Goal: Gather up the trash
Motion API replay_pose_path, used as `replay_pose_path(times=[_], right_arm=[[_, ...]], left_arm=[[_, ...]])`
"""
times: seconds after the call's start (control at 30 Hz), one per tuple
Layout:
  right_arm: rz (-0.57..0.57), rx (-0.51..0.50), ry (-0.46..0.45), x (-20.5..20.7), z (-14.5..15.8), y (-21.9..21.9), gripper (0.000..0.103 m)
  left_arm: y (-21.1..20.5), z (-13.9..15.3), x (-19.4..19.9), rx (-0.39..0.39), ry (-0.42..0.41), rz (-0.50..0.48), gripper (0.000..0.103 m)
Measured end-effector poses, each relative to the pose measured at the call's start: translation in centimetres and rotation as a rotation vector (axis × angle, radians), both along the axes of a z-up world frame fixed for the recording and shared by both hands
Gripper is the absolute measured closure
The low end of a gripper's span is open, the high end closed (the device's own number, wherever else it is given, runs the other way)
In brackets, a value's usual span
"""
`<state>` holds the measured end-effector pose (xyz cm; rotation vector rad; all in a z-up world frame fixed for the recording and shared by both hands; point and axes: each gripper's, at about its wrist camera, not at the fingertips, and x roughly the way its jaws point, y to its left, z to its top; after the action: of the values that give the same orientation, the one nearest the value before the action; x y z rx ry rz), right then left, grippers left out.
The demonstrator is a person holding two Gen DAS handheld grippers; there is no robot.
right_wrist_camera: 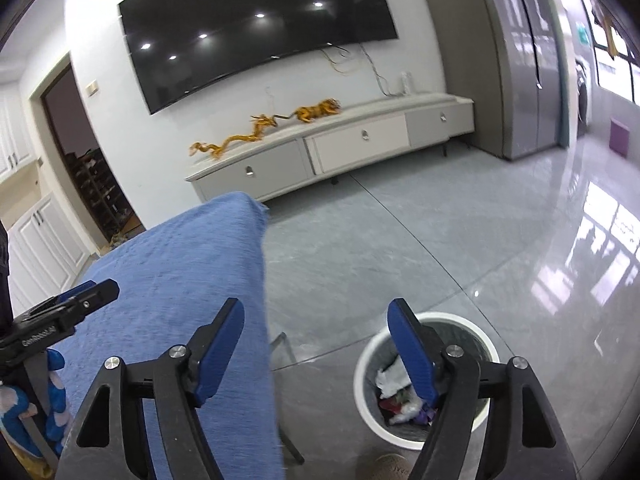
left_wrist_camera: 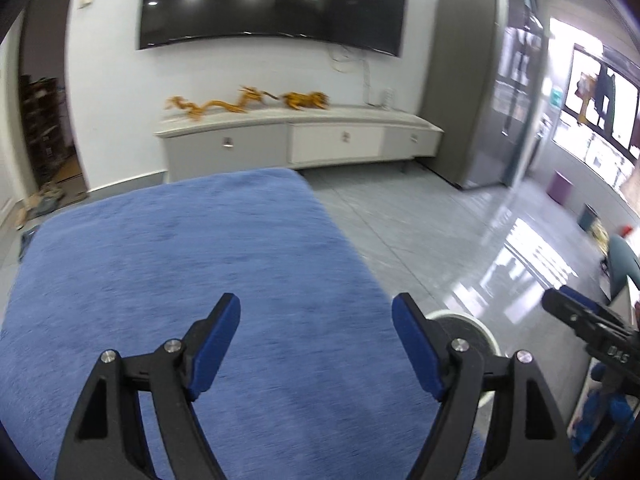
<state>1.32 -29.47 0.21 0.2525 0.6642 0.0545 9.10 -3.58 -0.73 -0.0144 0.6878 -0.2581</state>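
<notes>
With both sets of jaws spread wide and empty, the right gripper [right_wrist_camera: 316, 346] hangs nearer the white round plastic trash bin [right_wrist_camera: 362, 364], which sits just below to its right on the floor; the left gripper [left_wrist_camera: 316, 340] hovers over the blue-clothed table [left_wrist_camera: 180, 248].

The table cloth [left_wrist_camera: 180, 260] is plain blue with a faint nap. Both the left gripper [left_wrist_camera: 316, 316] and the right gripper [right_wrist_camera: 316, 320] have black frames and blue finger pads [right_wrist_camera: 220, 356]. The waste bin [right_wrist_camera: 362, 384] has a white rim and a grey liner holding white, red and purple scraps. The floor [right_wrist_camera: 400, 248] is glossy grey tile. The low cabinet [left_wrist_camera: 304, 136] is white and grey. The figurines [left_wrist_camera: 224, 106] are golden orange.
</notes>
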Motion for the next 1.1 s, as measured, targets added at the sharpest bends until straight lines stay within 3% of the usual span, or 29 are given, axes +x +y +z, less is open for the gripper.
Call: replay_pose_path(times=[0.2, 0.43, 0.53, 0.87, 1.1], right_arm=[[0.019, -0.095, -0.045, -0.2, 1.8, 4.7, 0.022], [0.033, -0.19, -0.098, -0.7, 2.7, 9.0, 0.014], [0.03, -0.213, -0.112, -0.8, 2.9, 10.0, 0.007], [-0.025, -0.26, -0.151, -1.7, 2.9, 11.1, 0.0], [-0.06, -0.261, -0.164, -2.4, 2.5, 9.9, 0.0]], left_arm=[[4.4, -0.1, -0.8, -0.006, -0.034, 0.098, 0.026], [7.8, 0.1, -2.6, 0.002, -0.076, 0.142, 0.026], [8.3, 0.4, -3.5, 0.018, -0.101, 0.153, 0.026], [7.9, 1.4, -5.2, 0.031, -0.133, 0.179, 0.026], [5.6, 2.0, -6.9, 0.064, -0.191, 0.178, 0.0]])
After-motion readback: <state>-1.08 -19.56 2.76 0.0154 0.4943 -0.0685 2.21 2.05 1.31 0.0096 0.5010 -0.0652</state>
